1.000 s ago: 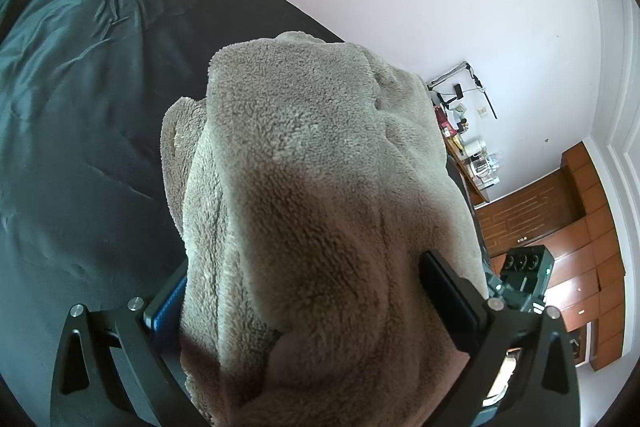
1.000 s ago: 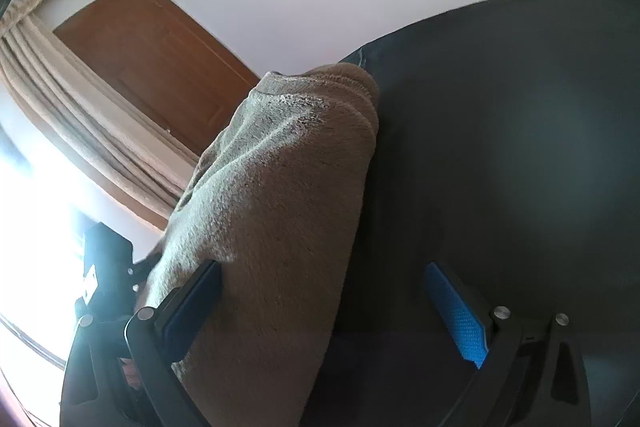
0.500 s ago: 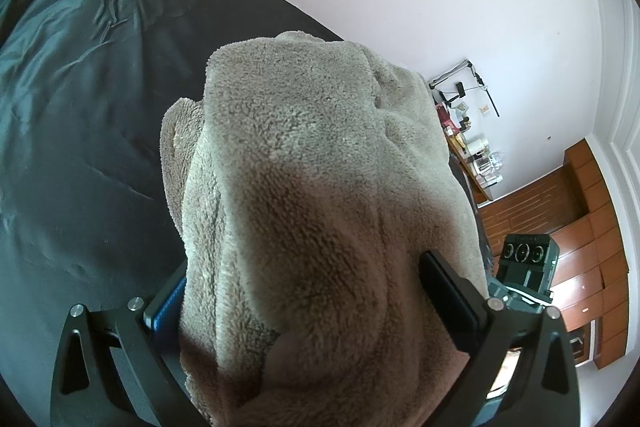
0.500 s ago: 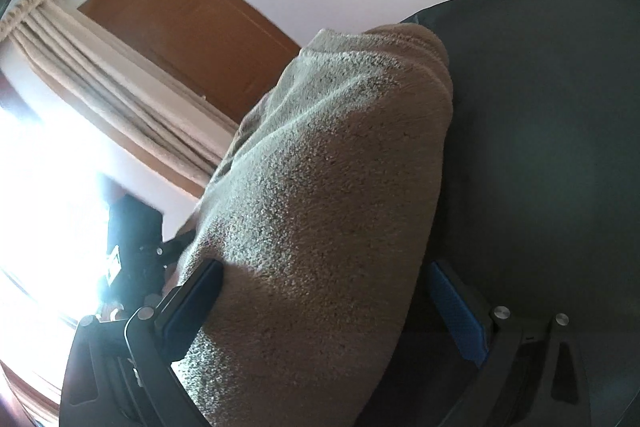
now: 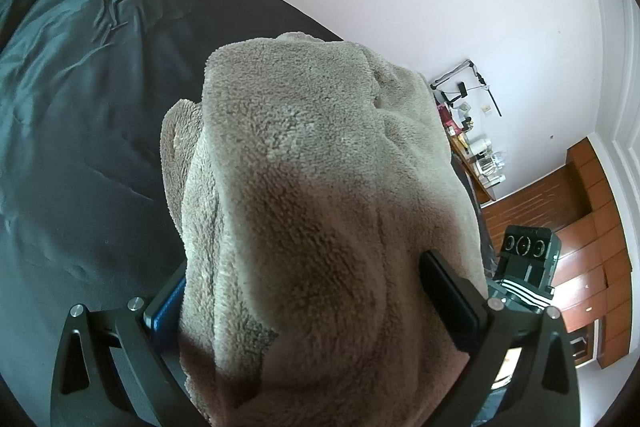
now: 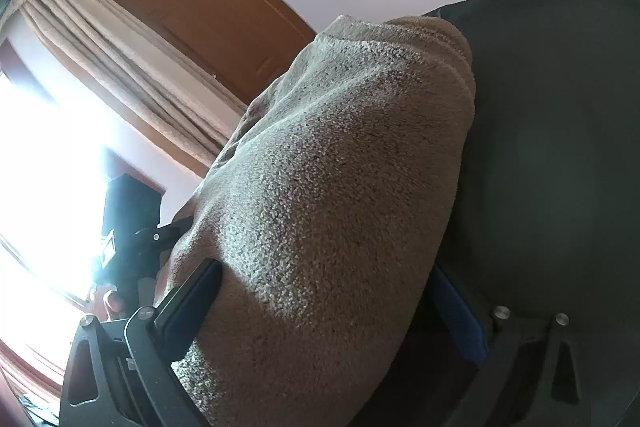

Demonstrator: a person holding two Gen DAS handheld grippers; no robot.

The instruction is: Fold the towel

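White walls close the room behind a bed covered in a dark teal sheet [image 5: 80, 115], and everything sits relative to that bed. Above the sheet, the left tongs [image 5: 304, 291] stand wide apart with a thick fold of the fluffy grey-beige fleece towel [image 5: 312, 187] bunched between the fingers; both pads press against the pile, so the towel is held in a broad grip. The right tongs [image 6: 332, 311] are spread about as wide, the towel [image 6: 340, 187] filling the gap and touching both pads. The towel hangs from both tongs, raised off the sheet [image 6: 560, 127]. Beyond the bed's far edge on the left camera's side stand a cluttered shelf [image 5: 472, 147] and brown wooden drawers [image 5: 592, 227]. On the right camera's side are a brown wooden door [image 6: 208, 11] and beige pleated curtains [image 6: 120, 59] beside a bright window.
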